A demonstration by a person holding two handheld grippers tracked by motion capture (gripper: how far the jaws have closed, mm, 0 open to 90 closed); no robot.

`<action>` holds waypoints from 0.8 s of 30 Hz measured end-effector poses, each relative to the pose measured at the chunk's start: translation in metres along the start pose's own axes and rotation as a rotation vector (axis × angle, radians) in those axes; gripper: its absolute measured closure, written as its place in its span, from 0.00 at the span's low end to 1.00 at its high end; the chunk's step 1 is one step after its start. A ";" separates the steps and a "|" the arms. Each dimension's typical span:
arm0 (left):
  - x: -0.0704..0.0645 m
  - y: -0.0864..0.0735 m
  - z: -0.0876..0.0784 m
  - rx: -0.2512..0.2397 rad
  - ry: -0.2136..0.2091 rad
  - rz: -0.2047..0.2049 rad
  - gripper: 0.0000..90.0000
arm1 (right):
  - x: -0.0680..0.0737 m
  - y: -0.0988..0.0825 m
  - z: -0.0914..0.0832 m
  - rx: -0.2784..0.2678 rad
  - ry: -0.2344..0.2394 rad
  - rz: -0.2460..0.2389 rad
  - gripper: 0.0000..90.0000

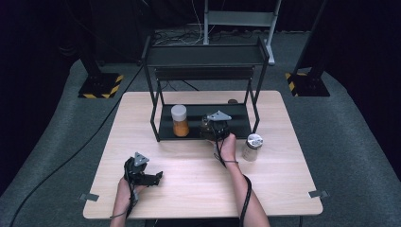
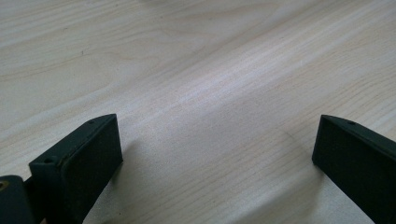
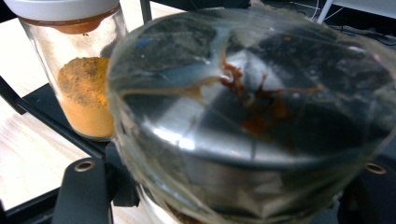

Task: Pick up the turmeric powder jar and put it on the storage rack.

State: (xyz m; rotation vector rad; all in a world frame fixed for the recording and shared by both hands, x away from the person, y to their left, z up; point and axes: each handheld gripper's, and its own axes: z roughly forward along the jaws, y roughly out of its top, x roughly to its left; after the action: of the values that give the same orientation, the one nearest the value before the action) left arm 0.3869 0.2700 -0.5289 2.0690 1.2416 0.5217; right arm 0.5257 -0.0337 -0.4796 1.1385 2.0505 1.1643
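Note:
My right gripper (image 1: 213, 128) is at the front edge of the black rack's lower shelf (image 1: 236, 124), shut on a glass jar with a shiny metal lid (image 3: 252, 107). The jar sits between the two black jaws, and its lid carries reddish-brown smears. A jar of orange powder with a white lid (image 1: 179, 120) stands on the same shelf, just left of the held jar. It also rises at the left of the right gripper view as the orange powder jar (image 3: 84, 88). Near the table's front left, my left gripper (image 1: 152, 178) rests low over the wood, open, nothing between its jaws (image 2: 217, 140).
A third jar with a silver lid (image 1: 252, 147) stands on the wooden table (image 1: 189, 189), just right of my right hand. The rack's black posts (image 1: 154, 113) frame the lower shelf, and its upper shelf (image 1: 203, 56) overhangs it. Metal clips sit at both front table corners.

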 end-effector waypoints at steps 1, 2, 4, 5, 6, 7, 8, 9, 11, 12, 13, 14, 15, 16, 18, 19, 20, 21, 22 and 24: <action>0.000 0.000 0.000 0.000 0.000 0.000 0.01 | 0.000 0.000 0.001 0.000 -0.001 0.000 0.34; 0.000 0.000 0.000 0.000 0.000 0.000 0.01 | 0.000 0.000 0.002 0.001 -0.002 -0.001 0.34; 0.000 0.000 0.000 0.000 0.000 0.000 0.01 | -0.001 0.001 0.003 0.004 -0.003 0.000 0.34; 0.000 0.000 0.000 -0.001 0.000 0.001 0.01 | -0.001 0.001 0.004 0.006 -0.005 -0.001 0.34; 0.000 0.000 0.000 0.000 0.000 0.001 0.01 | -0.001 0.001 0.005 0.007 -0.006 0.001 0.34; 0.000 0.000 0.000 0.000 0.000 0.001 0.01 | -0.002 0.001 0.006 0.008 -0.007 0.002 0.34; 0.000 0.000 0.000 0.000 0.000 0.001 0.01 | -0.002 0.001 0.007 0.007 -0.009 0.003 0.34; 0.000 0.000 0.000 0.000 0.000 0.000 0.01 | -0.003 0.001 0.007 0.007 -0.010 0.004 0.34; 0.000 0.000 0.000 0.000 0.000 0.001 0.01 | -0.003 0.001 0.008 0.008 -0.011 0.004 0.34; 0.000 0.000 0.000 0.000 0.000 0.001 0.01 | -0.004 0.001 0.008 0.009 -0.012 0.005 0.34; 0.000 0.000 0.000 0.000 0.000 0.000 0.01 | -0.004 0.001 0.009 0.010 -0.013 0.007 0.34; 0.000 0.000 0.000 -0.001 -0.001 0.001 0.01 | -0.004 0.001 0.010 0.011 -0.014 0.007 0.34; 0.000 0.000 0.000 -0.001 0.000 0.001 0.01 | -0.004 0.001 0.010 0.013 -0.014 0.006 0.34; 0.000 0.000 0.000 0.000 0.000 0.001 0.01 | -0.004 0.002 0.011 0.014 -0.015 0.006 0.34; 0.000 0.000 0.000 0.000 -0.001 0.000 0.01 | -0.004 0.002 0.012 0.014 -0.017 0.006 0.34; 0.000 0.000 0.000 0.000 -0.001 0.000 0.01 | -0.005 0.002 0.013 0.017 -0.017 0.006 0.34; 0.000 0.000 0.000 0.000 -0.001 0.001 0.01 | -0.005 0.002 0.013 0.017 -0.017 0.006 0.34; 0.000 0.000 0.000 -0.001 -0.001 0.001 0.01 | -0.005 0.002 0.015 0.018 -0.020 0.005 0.34; 0.000 0.000 0.000 0.000 -0.001 0.001 0.01 | -0.005 0.002 0.015 0.019 -0.019 0.005 0.34; 0.000 0.000 0.000 0.000 0.000 0.001 0.01 | -0.005 0.002 0.016 0.019 -0.021 0.004 0.34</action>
State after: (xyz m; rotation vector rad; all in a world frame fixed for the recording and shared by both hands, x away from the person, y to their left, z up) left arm 0.3869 0.2700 -0.5289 2.0696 1.2406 0.5215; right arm 0.5413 -0.0301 -0.4854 1.1602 2.0481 1.1321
